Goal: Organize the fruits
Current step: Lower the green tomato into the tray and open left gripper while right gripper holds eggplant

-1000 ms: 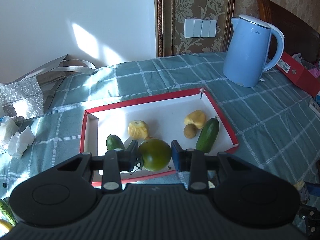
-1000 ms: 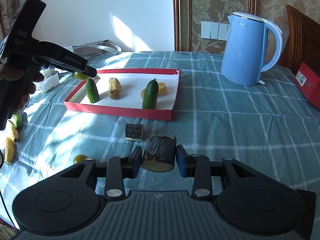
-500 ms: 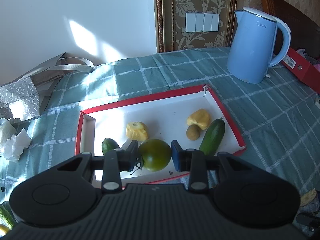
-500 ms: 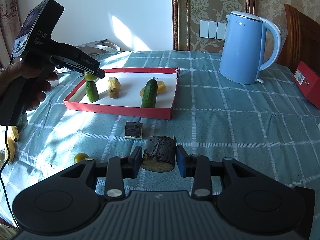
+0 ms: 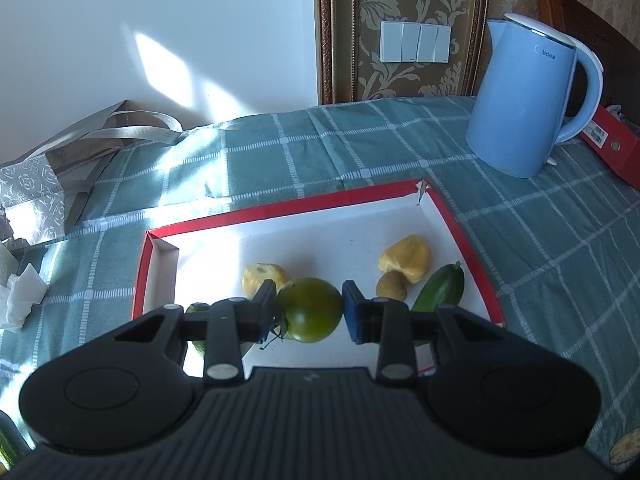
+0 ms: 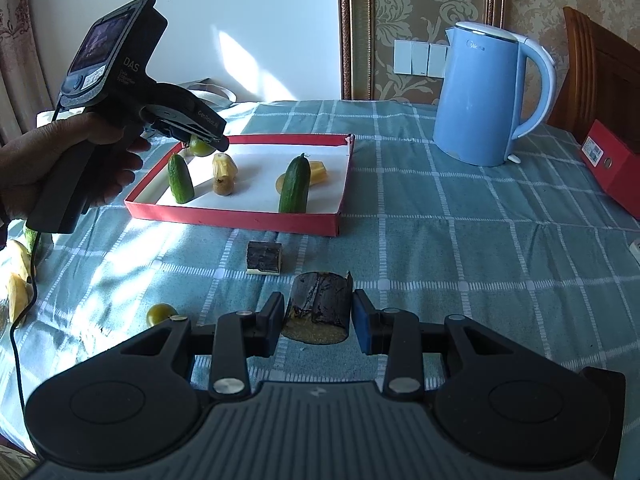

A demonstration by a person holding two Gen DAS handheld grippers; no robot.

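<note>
My left gripper (image 5: 310,310) is shut on a green tomato (image 5: 311,309) and holds it above the near-left part of the red-rimmed white tray (image 5: 280,210). The tray holds two cucumbers (image 6: 295,184), yellow fruit pieces (image 5: 406,258) and a small brown fruit (image 5: 391,285). The left gripper also shows in the right wrist view (image 6: 200,146), over the tray's left end. My right gripper (image 6: 318,314) is shut on a dark banana chunk (image 6: 318,306) just above the tablecloth, in front of the tray.
A blue kettle (image 6: 482,96) stands at the back right, a red box (image 6: 612,172) beyond it. Another dark chunk (image 6: 264,256) and a small green tomato (image 6: 160,314) lie on the cloth. Yellow pieces (image 6: 18,280) lie at the left edge. A silver bag (image 5: 60,168) and tissues (image 5: 22,292) sit at the left.
My left gripper has moved forward and up over the tray with the tomato. The right gripper has stayed put with the chunk.
</note>
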